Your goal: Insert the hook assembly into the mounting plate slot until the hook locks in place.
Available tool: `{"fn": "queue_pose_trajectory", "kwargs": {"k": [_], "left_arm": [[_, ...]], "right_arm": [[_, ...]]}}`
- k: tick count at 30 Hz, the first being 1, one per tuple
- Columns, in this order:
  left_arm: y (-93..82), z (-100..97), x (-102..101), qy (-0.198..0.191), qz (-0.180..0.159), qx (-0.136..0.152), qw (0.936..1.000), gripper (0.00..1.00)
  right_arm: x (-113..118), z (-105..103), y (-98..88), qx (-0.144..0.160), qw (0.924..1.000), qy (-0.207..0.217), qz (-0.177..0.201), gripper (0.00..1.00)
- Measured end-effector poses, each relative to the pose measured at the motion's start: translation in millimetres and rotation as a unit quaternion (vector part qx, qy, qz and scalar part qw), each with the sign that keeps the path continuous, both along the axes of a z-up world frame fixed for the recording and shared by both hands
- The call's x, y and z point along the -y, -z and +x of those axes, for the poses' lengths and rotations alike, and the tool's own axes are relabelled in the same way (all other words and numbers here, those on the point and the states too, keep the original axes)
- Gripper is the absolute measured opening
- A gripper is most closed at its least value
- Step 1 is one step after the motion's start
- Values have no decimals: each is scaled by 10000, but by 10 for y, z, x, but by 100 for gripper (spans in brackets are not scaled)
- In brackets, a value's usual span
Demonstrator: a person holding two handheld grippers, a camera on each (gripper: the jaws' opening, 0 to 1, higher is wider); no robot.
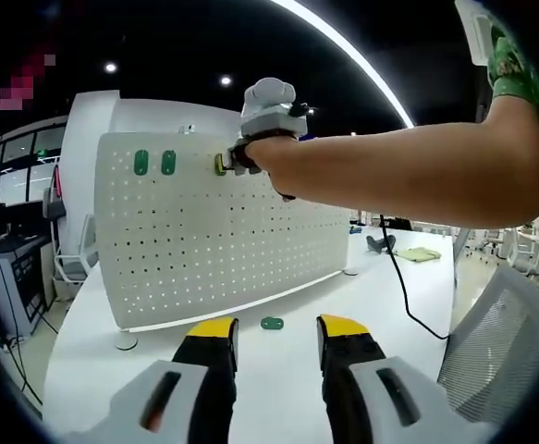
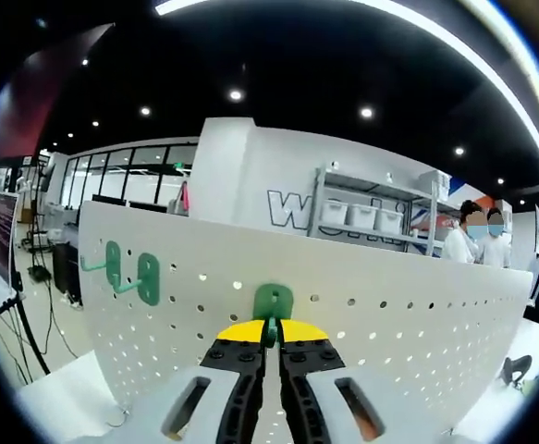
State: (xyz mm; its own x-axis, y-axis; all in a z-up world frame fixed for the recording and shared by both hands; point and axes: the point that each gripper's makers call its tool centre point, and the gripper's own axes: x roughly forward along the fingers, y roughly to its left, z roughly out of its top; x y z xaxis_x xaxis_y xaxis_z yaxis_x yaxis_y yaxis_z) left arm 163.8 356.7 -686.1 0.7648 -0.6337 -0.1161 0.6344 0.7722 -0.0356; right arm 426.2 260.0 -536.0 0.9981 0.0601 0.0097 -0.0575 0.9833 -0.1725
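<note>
The right gripper (image 2: 270,338) pinches a green hook (image 2: 273,302) against the pegboard (image 2: 389,324), right of two mounted hooks (image 2: 130,270). The left gripper (image 1: 277,329) hangs wide above the table (image 1: 278,388), another hook (image 1: 272,323) lying just beyond it.

Pegboard (image 2: 361,314): white perforated panel, smooth matt finish, looks like painted sheet metal. Hooks (image 2: 273,302): green, smooth plastic-looking plates with slight sheen; another lies on the bench (image 1: 271,323). Bench (image 1: 278,370): white, smooth, faintly glossy. Right hand-held gripper (image 2: 270,340): yellow pads, black matt jaws, pale grey plastic body.
</note>
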Motion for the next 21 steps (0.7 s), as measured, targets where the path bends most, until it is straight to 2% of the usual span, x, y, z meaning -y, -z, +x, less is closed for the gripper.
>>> {"fn": "queue_pose_trajectory", "kwargs": {"k": [21], "left_arm": [[4,-3,-5,-36,2,-10,10000,36]], "right_arm": [[15,-10,65,-46,9999,-55,123,10]]}}
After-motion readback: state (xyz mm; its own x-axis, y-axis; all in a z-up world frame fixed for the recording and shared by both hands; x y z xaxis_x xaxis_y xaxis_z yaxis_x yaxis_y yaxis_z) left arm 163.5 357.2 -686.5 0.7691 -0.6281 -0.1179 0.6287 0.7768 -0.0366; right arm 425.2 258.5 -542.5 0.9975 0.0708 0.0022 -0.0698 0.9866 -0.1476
